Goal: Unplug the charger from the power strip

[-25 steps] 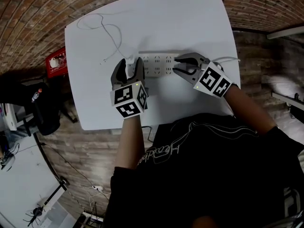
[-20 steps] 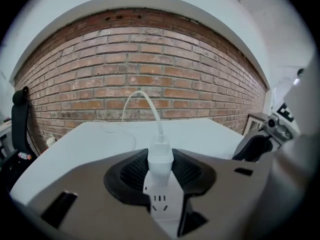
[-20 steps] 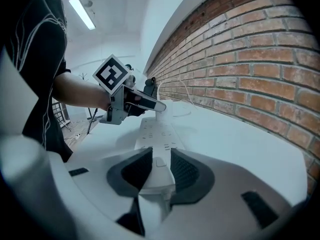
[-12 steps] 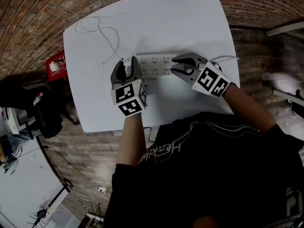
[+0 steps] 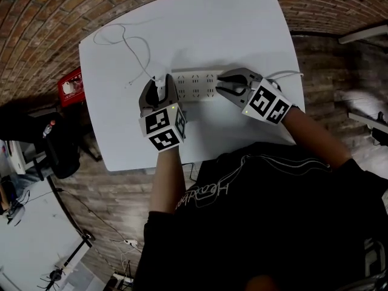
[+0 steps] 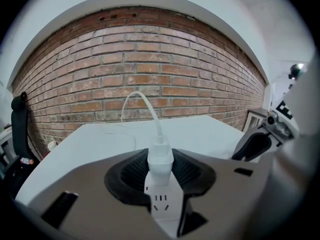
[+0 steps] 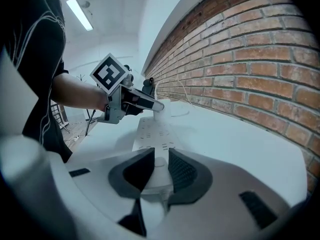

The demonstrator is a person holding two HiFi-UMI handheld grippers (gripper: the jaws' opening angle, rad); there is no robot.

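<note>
Head view: power strip [image 5: 197, 85] lay mid-frame on the table [image 5: 212, 29], long axis left to right. The charger [image 5: 159, 80] was plugged in at its left end, and its cable [image 5: 130, 38] trailed to the upper left.

Left gripper view: your left gripper [image 6: 160, 171] had its fingers clamped on the charger, which stood upright off the strip.

Right gripper view: your right gripper [image 7: 156, 171] had its fingers closing on the strip's near end.

You needed to pin the strip down and pull straight along the prongs, no rocking.
</note>
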